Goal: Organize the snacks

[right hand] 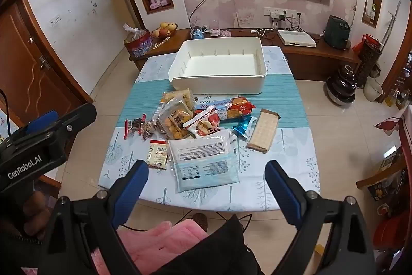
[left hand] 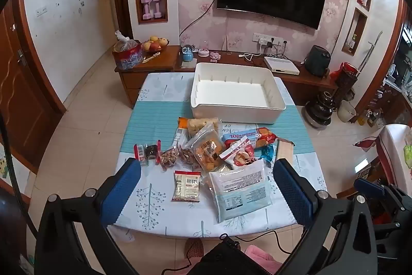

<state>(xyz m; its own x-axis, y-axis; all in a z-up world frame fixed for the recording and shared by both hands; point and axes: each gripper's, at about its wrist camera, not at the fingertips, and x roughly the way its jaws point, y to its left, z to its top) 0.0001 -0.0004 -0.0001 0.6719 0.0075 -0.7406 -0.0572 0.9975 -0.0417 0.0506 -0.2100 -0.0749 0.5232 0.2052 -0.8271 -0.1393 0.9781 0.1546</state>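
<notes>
Snacks (right hand: 195,125) lie heaped beside the white bin (right hand: 219,84), both grippers' fingers (left hand: 121,190) spread wide, holding nothing.

Ahead of the left gripper (left hand: 207,181), whose finger pads (left hand: 121,191) look like ribbed blue rubber on matt black plastic, the tabletop (left hand: 159,208) wears a smooth printed cloth. The snack packets (left hand: 206,148) beyond are glossy, crinkled plastic film. The white bin (left hand: 239,112) farther off is smooth matt plastic. Past it stands a polished wood cabinet (left hand: 159,63) on glossy floor tiles (left hand: 85,135).
</notes>
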